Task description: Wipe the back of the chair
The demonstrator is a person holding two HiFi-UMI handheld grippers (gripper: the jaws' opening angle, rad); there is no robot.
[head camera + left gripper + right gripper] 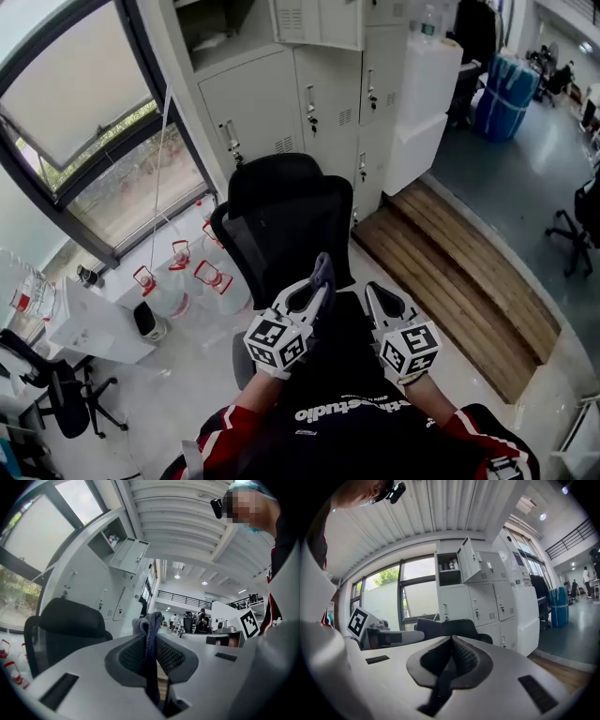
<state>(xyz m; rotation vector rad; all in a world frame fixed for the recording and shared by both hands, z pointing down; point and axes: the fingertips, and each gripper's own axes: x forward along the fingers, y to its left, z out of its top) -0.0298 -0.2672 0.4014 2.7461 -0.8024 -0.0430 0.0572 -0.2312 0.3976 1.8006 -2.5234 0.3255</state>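
A black office chair (281, 230) stands in front of me with its mesh back (298, 246) facing me and a padded headrest (274, 178) on top. My left gripper (315, 281) is shut on a blue-grey cloth (322, 274), held just below the chair back's lower part. That cloth (149, 634) sticks up between the left jaws, with the chair (65, 627) to their left. My right gripper (373, 292) is shut on nothing, a little to the right of the left one. The chair (452, 627) shows beyond its closed jaws.
Grey metal lockers (309, 84) line the wall behind the chair, one upper door open. Water jugs with red handles (202, 277) sit on the floor left of the chair under the window (84, 103). A wooden platform (459, 281) runs to the right. Another black chair (66, 394) is at bottom left.
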